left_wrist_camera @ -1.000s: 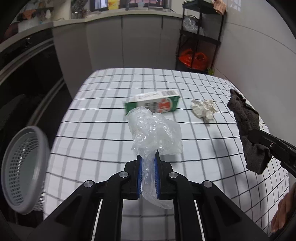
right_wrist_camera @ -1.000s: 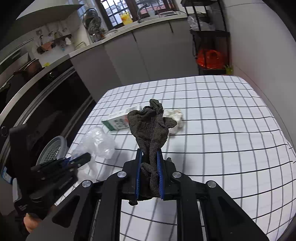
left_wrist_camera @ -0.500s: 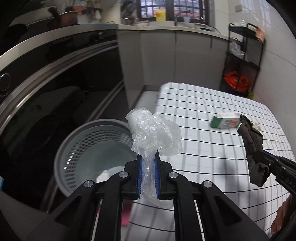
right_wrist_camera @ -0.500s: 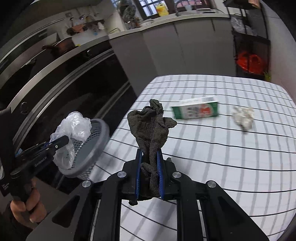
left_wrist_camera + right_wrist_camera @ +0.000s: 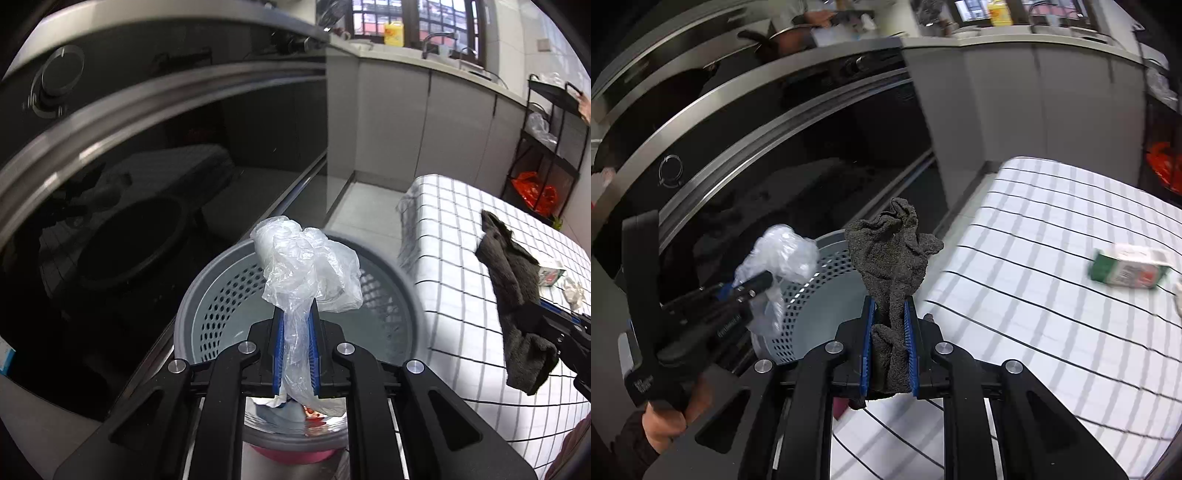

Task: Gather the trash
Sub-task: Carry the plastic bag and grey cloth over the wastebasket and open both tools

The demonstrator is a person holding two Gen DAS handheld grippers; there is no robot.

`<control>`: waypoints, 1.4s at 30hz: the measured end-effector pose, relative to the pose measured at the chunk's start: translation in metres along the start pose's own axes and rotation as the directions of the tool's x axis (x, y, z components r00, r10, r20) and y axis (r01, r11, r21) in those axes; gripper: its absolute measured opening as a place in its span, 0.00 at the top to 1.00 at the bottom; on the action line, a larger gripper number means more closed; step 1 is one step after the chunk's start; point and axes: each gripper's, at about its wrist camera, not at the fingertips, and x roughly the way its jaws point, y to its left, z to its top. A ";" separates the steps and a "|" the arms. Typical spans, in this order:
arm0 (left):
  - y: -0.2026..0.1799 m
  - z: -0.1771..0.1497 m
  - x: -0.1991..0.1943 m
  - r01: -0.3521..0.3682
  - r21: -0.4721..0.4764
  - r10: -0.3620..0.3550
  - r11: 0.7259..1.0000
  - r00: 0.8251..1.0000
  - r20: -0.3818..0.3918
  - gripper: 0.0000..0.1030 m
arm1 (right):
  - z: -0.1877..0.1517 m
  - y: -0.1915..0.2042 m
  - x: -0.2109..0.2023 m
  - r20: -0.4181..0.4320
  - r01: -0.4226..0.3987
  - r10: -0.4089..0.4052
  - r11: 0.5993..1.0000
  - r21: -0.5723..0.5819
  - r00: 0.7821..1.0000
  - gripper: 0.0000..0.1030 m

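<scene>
While the left gripper (image 5: 294, 341) clamps a plastic bag (image 5: 308, 271) above the basket (image 5: 391, 269), hiding its contents, the right gripper (image 5: 889, 345) clamps a rag (image 5: 892, 258).

A crumpled clear plastic bag (image 5: 308, 266) stands bunched at the centre of the left wrist view, its twisted tail pinched between blue pads, over the open mouth of a round grey perforated basket (image 5: 221, 306) that fills the lower middle of the frame. A dark grey wrinkled rag (image 5: 892, 266) rises upright at the centre of the right wrist view, also pinched between blue pads, with the basket's rim just to its left. A green-and-white carton (image 5: 1128, 268) lies on its side at the right edge on the checked cloth, with a crumpled white paper wad (image 5: 573, 293) near it.
</scene>
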 end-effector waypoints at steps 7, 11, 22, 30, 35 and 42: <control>0.012 -0.002 0.022 -0.004 -0.005 0.003 1.000 1.000 -0.028 0.89 | 0.011 0.019 0.054 -0.064 -0.030 0.028 0.999 -0.045 0.998 0.85; 0.022 0.000 0.027 -0.009 -0.032 0.008 0.999 1.000 -0.027 0.89 | 0.013 0.022 0.069 -0.095 -0.044 0.038 0.998 -0.052 0.995 0.85; 0.030 0.005 0.042 -0.007 -0.052 0.003 0.999 0.998 -0.070 0.89 | 0.020 0.025 0.095 -0.136 -0.046 0.037 0.997 -0.062 0.990 0.85; 0.041 0.004 0.044 0.004 -0.084 -0.012 0.996 0.995 -0.095 0.86 | 0.026 0.026 0.097 -0.129 -0.059 0.051 0.996 -0.060 0.990 0.84; 0.044 0.003 0.043 -0.013 -0.093 0.004 0.996 0.996 -0.094 0.55 | 0.027 0.024 0.095 -0.108 -0.068 0.064 0.997 -0.041 0.992 0.68; 0.043 0.002 0.040 -0.025 -0.091 0.019 0.996 0.997 -0.076 0.41 | 0.026 0.021 0.093 -0.101 -0.062 0.058 0.997 -0.038 0.993 0.67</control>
